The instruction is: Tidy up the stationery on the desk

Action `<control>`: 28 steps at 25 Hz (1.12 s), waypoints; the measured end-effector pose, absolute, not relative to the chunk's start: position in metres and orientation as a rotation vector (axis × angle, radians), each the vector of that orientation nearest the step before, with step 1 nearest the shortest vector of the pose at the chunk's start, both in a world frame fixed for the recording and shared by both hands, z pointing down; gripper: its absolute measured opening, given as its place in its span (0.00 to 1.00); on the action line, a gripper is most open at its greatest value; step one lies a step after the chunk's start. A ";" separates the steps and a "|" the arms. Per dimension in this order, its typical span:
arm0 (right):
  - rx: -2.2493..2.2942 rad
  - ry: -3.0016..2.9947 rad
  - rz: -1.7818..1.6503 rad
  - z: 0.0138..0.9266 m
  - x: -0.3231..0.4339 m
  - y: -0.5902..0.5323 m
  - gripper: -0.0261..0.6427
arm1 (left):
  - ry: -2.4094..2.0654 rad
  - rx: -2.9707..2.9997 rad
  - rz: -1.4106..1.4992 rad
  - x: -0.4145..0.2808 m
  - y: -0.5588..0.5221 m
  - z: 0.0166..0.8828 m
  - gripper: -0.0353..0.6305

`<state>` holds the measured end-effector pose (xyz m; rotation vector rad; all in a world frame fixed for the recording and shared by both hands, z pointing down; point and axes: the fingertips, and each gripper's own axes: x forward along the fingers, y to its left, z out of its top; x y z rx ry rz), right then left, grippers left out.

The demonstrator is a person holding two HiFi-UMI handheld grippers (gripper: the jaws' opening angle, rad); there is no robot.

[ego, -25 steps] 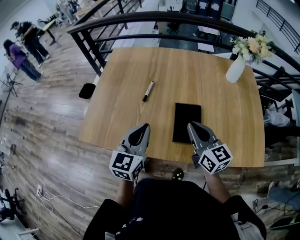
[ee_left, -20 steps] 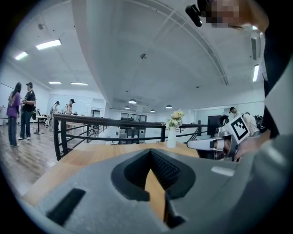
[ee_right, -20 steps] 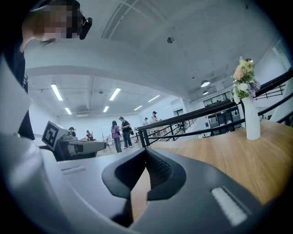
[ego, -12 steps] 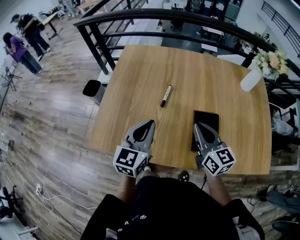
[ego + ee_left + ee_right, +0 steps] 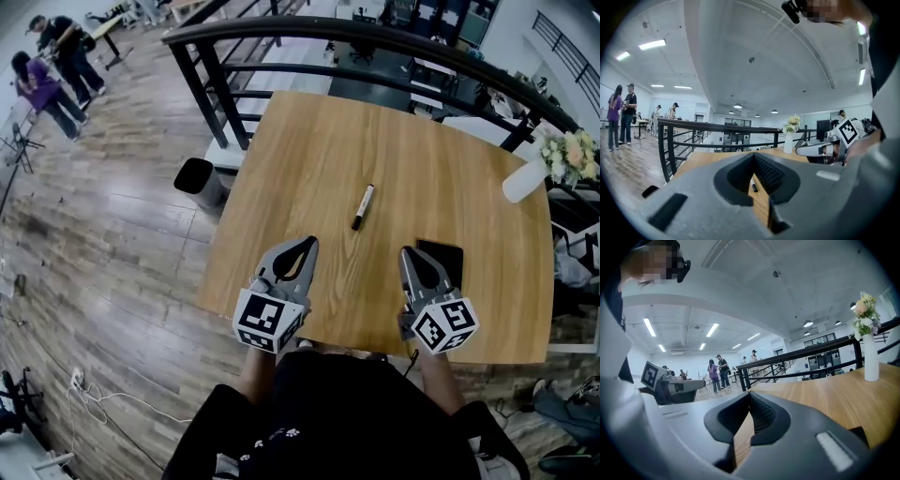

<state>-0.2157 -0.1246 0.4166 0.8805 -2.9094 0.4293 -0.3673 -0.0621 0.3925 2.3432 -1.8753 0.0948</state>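
A black-and-white marker [image 5: 363, 206] lies on the wooden desk [image 5: 309, 150], near its middle. A black notebook [image 5: 445, 260] lies flat to the marker's right, toward the front edge. My left gripper [image 5: 305, 246] hovers over the front of the desk, shut and empty, below and left of the marker. My right gripper [image 5: 412, 253] is also shut and empty, and it hides the notebook's left edge. In the left gripper view the jaws [image 5: 753, 157] meet, and the marker [image 5: 753, 186] shows small beyond them. The right gripper [image 5: 750, 394] looks out along the bare desk.
A white vase of flowers [image 5: 553, 164] stands at the desk's far right corner. A black railing [image 5: 375, 37] runs behind the desk. A black bin [image 5: 199, 175] sits on the floor at the left. People [image 5: 37, 84] stand far off at the left.
The head view has swung left, so the marker and notebook sit further right in it. The right gripper now lies at the notebook's left edge instead of its right side. Both grippers stay shut.
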 end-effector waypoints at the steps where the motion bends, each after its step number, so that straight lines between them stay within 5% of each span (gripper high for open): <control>1: 0.889 -2.905 0.427 0.416 -0.221 -0.127 0.05 | -1.873 2.346 0.089 -0.374 -0.064 0.391 0.04; 28: 1.141 -2.651 0.476 0.465 -0.292 -0.178 0.05 | -1.729 2.442 0.071 -0.457 -0.105 0.396 0.04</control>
